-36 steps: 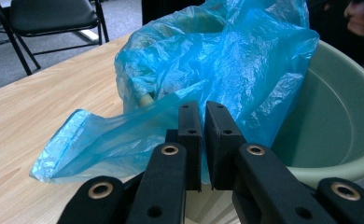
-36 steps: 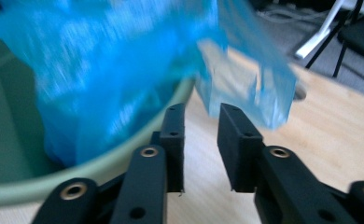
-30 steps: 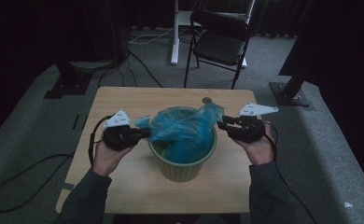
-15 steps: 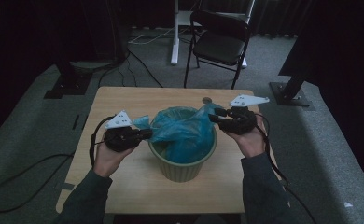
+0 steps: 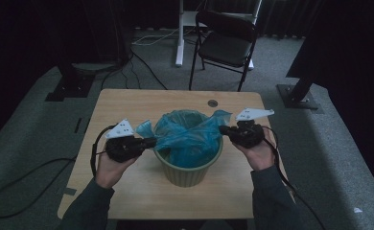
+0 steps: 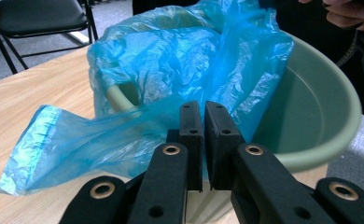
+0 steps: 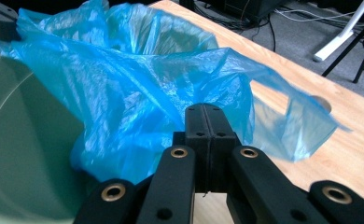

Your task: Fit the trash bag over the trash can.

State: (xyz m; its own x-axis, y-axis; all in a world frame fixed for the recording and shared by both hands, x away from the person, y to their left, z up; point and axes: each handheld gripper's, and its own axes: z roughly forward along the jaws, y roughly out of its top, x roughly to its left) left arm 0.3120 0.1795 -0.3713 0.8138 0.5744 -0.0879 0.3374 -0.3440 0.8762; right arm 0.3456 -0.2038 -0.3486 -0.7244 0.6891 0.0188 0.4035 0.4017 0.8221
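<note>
we list a light wooden table (image 5: 127, 108) with a round hole (image 5: 213, 103) near its far edge, on grey carpet in a dark room, with a black folding chair (image 5: 226, 45), a white stand leg (image 5: 179, 38) and floor cables (image 5: 17, 184) around it. at mid-table stands a green bucket (image 5: 187, 172) with a blue plastic bag (image 5: 190, 136) draped in it. we note the left gripper (image 5: 149, 142) pinching the bag's left edge, and the right gripper (image 5: 223, 130), its jaws just closed, pressed together on the bag's right edge.
</note>
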